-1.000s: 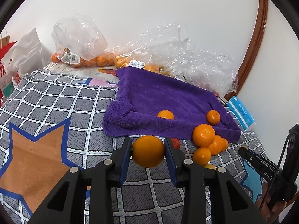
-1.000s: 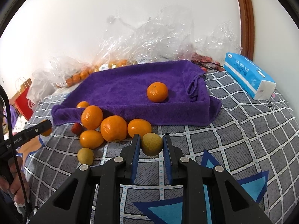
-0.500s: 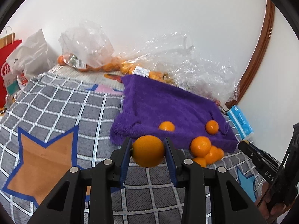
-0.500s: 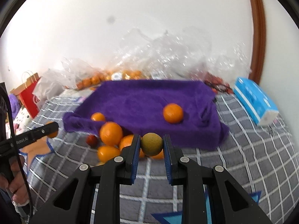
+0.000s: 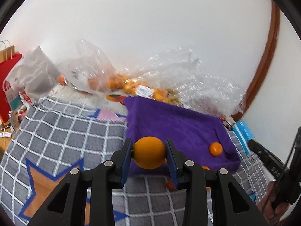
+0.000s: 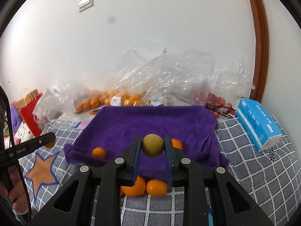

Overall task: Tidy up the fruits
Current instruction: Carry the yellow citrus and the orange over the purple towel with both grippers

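Note:
My left gripper [image 5: 148,153] is shut on a large orange [image 5: 148,152] and holds it in the air in front of the near edge of the purple towel [image 5: 175,124]. A small orange [image 5: 215,148] lies on the towel's right side. My right gripper [image 6: 152,146] is shut on a yellow-green round fruit [image 6: 152,145], held above the towel's [image 6: 150,120] near edge. Two oranges lie on that towel, one at the left [image 6: 98,152] and one [image 6: 177,144] half hidden behind my right finger. Loose oranges [image 6: 156,187] lie on the checked cover below the gripper.
Clear plastic bags with oranges [image 5: 120,82] are piled along the wall behind the towel. A blue tissue pack [image 6: 257,122] lies to the right. A red paper bag [image 5: 7,86] stands at the far left. The other gripper shows at each view's edge [image 6: 28,146].
Both grippers have risen and moved forward toward the towel with their fruit still held. The loose oranges have slid down and partly out of sight under the fingers.

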Available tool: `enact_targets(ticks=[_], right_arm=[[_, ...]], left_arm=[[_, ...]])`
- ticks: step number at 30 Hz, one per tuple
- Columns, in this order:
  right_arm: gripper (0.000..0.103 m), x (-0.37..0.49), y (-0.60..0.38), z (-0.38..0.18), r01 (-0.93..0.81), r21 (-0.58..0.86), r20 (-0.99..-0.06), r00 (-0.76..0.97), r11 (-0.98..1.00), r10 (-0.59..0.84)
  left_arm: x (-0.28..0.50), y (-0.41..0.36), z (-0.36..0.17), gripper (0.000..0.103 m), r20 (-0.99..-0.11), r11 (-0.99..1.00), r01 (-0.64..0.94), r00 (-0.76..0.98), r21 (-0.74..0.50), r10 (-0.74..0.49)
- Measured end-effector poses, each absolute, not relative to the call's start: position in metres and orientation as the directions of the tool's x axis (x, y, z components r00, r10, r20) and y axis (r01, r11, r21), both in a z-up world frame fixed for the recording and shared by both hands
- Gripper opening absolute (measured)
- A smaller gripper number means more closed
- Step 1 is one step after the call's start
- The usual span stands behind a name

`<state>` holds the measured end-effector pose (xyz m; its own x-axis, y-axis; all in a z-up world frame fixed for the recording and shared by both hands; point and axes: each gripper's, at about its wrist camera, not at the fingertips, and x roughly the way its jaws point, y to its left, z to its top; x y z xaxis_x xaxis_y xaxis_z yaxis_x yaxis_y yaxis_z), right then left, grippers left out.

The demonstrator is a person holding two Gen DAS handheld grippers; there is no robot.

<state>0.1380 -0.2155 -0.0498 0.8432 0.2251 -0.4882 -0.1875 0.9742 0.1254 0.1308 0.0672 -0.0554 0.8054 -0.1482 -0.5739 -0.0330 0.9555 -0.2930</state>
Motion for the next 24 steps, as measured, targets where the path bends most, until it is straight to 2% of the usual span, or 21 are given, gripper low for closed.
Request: enact_targets(ticks=[6,11,18,24], right_arm=[[0.024,0.159,-0.226,-0.037,-0.166,0.122,-0.463,0.863,0.979,0.204],[0.024,0.175,-0.237,-0.049,-0.147,0.167,-0.464,0.861,0.975,0.209],[0.024,0.2,-0.255,-0.088,-0.093,0.219,-0.573,0.793,0.971,0.205],[0.024,0.203,-0.266,-0.096,-0.029,0.192,-0.601,0.787,0.981,0.141]], left_arm=[[0.15,0.084,-0.052,0.033,-0.577,0.948,-0.075,0.807,-0.311,-0.125],[0.169,0.076,-0.057,0.033,-0.59,0.942,-0.066,0.793,-0.33,-0.151],[0.193,0.041,-0.081,0.033,-0.615,0.954,-0.036,0.772,-0.299,-0.164],[0.203,0.036,-0.105,0.033,-0.629,0.952,-0.032,0.758,-0.305,-0.176]])
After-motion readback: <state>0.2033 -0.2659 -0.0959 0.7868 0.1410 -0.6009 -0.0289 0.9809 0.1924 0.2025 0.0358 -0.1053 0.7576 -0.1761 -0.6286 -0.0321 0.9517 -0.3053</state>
